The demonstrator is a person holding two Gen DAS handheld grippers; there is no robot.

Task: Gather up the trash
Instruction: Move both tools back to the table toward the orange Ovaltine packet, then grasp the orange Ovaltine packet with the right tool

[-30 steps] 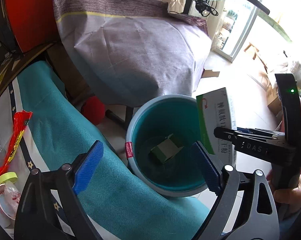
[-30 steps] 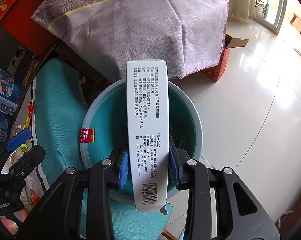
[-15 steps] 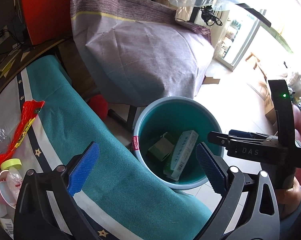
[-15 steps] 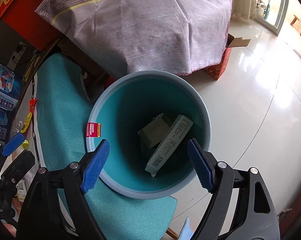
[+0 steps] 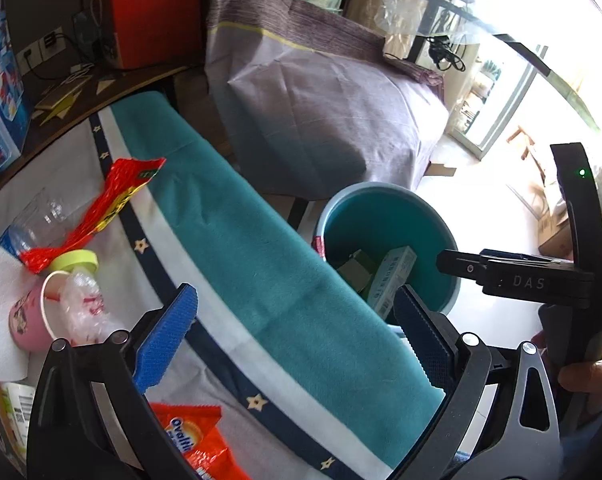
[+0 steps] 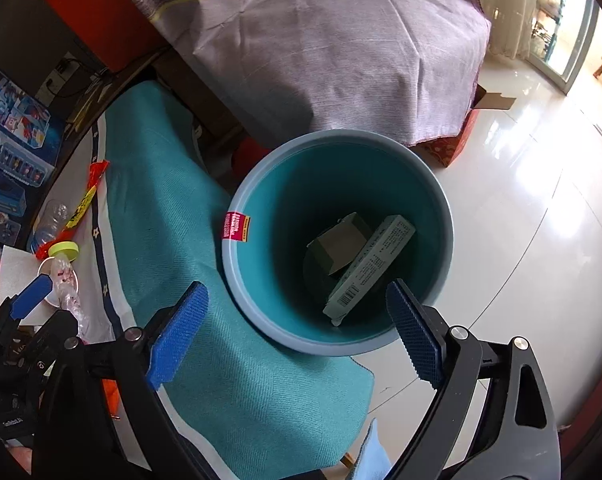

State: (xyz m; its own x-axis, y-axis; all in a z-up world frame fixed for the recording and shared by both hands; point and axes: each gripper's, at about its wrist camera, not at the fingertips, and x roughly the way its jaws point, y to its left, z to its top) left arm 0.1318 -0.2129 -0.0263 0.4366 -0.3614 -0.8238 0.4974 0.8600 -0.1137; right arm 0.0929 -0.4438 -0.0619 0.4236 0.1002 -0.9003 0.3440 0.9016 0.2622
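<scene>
My right tongs (image 6: 297, 332), spread and empty, are hovering over the teal bin (image 6: 241, 280) where the just-released long box (image 6: 371, 266) is lying, while my spread left tongs (image 5: 297, 332) are swinging toward the remaining table litter beside the bin.

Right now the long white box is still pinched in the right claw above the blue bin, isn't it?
No. The right claw is open and holds nothing. The long white box lies inside the blue bin, next to a small green box. The right wrist view shows it.
</scene>
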